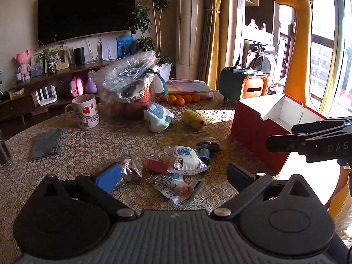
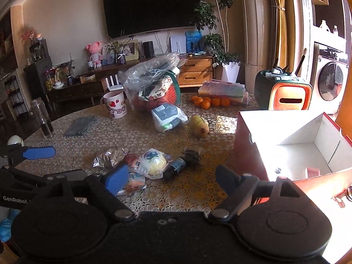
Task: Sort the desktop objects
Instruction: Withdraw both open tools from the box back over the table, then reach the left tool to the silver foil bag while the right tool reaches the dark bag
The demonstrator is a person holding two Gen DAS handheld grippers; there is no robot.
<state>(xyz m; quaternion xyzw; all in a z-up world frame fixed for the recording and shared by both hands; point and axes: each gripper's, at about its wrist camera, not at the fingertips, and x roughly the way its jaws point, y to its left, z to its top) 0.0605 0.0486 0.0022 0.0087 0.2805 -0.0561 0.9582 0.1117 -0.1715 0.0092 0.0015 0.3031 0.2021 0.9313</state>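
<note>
A heap of small items lies mid-table: a clear packet with a pale round bun, a red clip, a silver foil wrapper, a printed snack packet, a small dark bottle. A red box with a white inside stands open at the right. My left gripper is open and empty just before the heap. My right gripper is open and empty, between the heap and the box; it also shows in the left wrist view.
A strawberry mug, a grey cloth, a plastic bag over a bowl, a wipes pack, a yellow-green plush, oranges and a green-orange organiser stand further back. A glass bottle stands at the left.
</note>
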